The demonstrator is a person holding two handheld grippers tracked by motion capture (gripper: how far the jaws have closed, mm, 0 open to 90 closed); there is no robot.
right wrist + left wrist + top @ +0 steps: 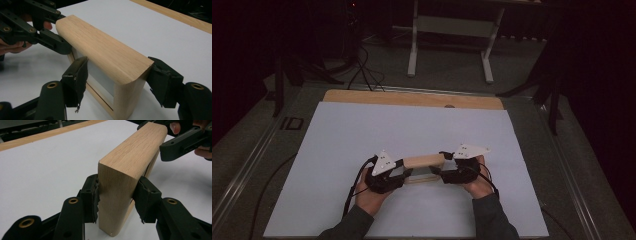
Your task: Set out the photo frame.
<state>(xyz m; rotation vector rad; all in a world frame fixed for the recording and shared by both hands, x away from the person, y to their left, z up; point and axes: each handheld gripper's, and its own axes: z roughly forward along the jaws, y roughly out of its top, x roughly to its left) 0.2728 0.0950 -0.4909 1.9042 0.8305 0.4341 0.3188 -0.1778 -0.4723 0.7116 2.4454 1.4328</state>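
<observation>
A light wooden frame (424, 161) with a rounded top bar stands on edge, low over the white sheet (362, 135), and whether it touches the sheet I cannot tell. My left gripper (408, 173) is shut on its left end. In the left gripper view the wooden frame (130, 162) runs away from me, and my left gripper (116, 202) presses both pads against its near post. My right gripper (438, 170) holds the other end. In the right gripper view my right gripper (117, 82) clamps the wooden frame (100, 47) from both sides, with the left gripper (37, 27) farther off.
The white sheet covers most of the table, with a bare wooden strip (412, 99) along its far edge. Beyond the table a metal stand (449, 45) rests on the dark floor. Cables (362, 70) lie at the back left. Open sheet surrounds the frame.
</observation>
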